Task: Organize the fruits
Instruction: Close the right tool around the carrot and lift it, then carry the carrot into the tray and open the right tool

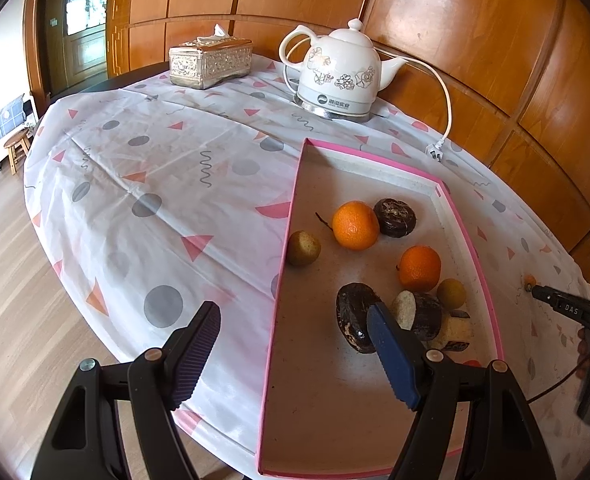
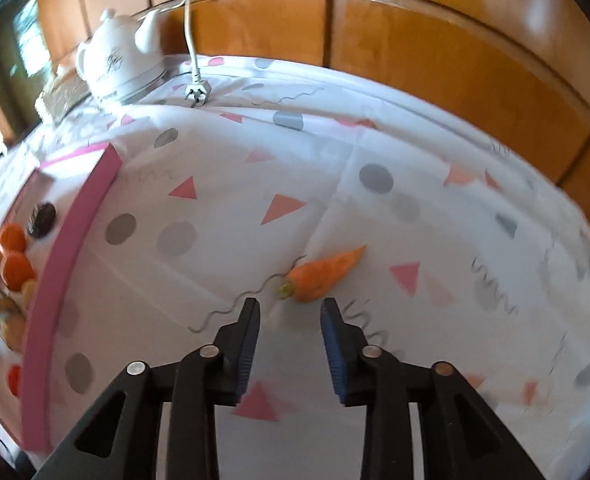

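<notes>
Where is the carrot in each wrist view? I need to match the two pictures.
Left wrist view: carrot is a small orange speck at far right, on the cloth outside the pink box.
Right wrist view: carrot lies centre, on the cloth just ahead of the right gripper.
Shared landmark: the white kettle.

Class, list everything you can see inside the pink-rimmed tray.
Inside the pink-rimmed tray lie two oranges, dark brown fruits, some cut open, and small yellow-green fruits. The left claw's finger covers part of one dark fruit and the pile behind it.
</notes>
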